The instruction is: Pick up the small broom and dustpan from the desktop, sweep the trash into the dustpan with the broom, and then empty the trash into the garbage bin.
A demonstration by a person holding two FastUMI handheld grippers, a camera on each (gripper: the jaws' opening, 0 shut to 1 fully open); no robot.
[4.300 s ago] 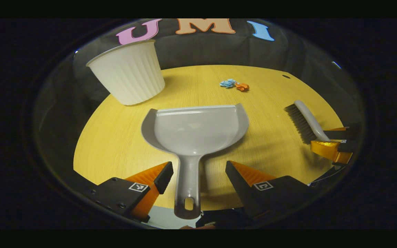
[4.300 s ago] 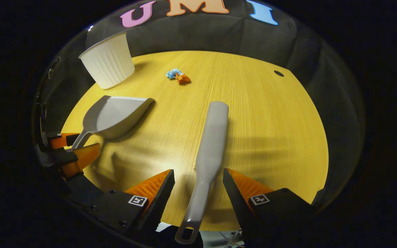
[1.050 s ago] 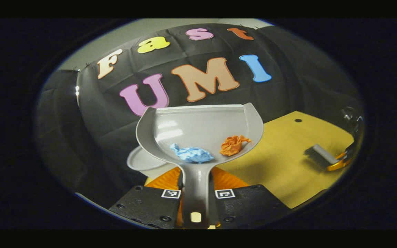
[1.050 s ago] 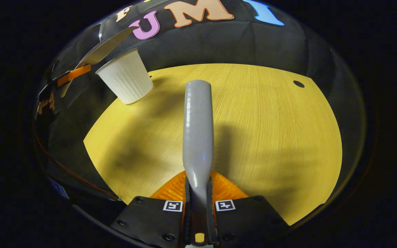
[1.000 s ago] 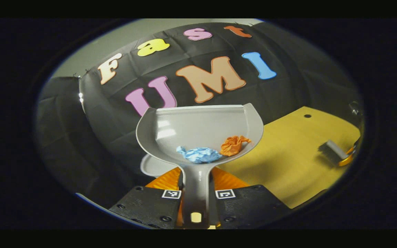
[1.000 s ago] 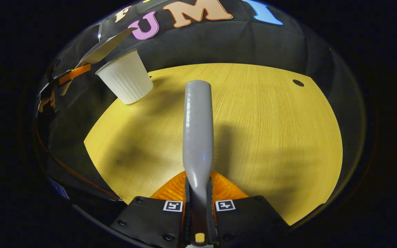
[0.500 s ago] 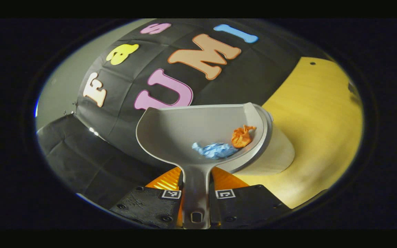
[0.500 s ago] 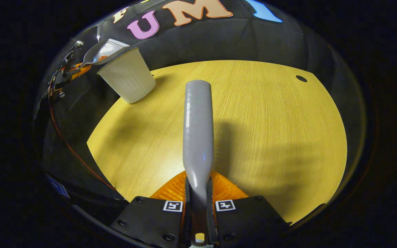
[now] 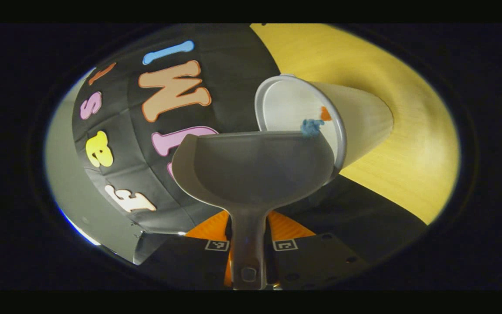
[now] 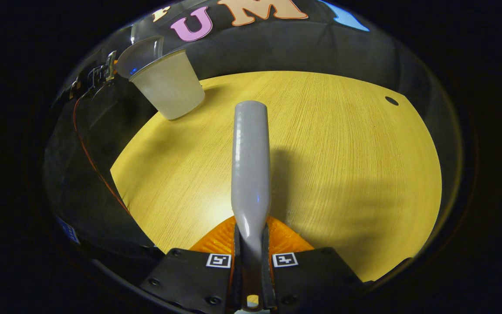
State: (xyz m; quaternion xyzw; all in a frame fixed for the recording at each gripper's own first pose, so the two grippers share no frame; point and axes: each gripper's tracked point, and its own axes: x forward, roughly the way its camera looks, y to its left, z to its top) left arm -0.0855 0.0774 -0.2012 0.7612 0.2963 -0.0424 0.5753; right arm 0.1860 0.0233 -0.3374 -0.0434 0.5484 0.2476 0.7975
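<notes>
The yellow wood-grain counter [image 10: 320, 144] runs across the right gripper view, bare of litter. At about eleven o'clock on it stands the white ribbed plastic garbage bin [image 10: 170, 89]; in the left gripper view its open mouth [image 9: 296, 111] sits at one o'clock from the claw. The grey plastic dustpan [image 9: 251, 163] is rolled steeply to one side, its handle pointing straight back at six o'clock into the left claw [image 9: 248, 244], whose two fingers are clamped on that handle. The pan's front lip overlaps the bin's rim, which is the relation the tipping depends on. Off the lip's right corner, the crumpled blue paper scrap [image 9: 311, 127] and the smaller orange paper scrap [image 9: 325, 114] show against the bin's inner wall, apparently falling in. The emptying looks nearly done. The right claw [image 10: 251, 261] grips the grey plastic broom [image 10: 251, 161], long axis toward twelve o'clock, well apart from the bin.
</notes>
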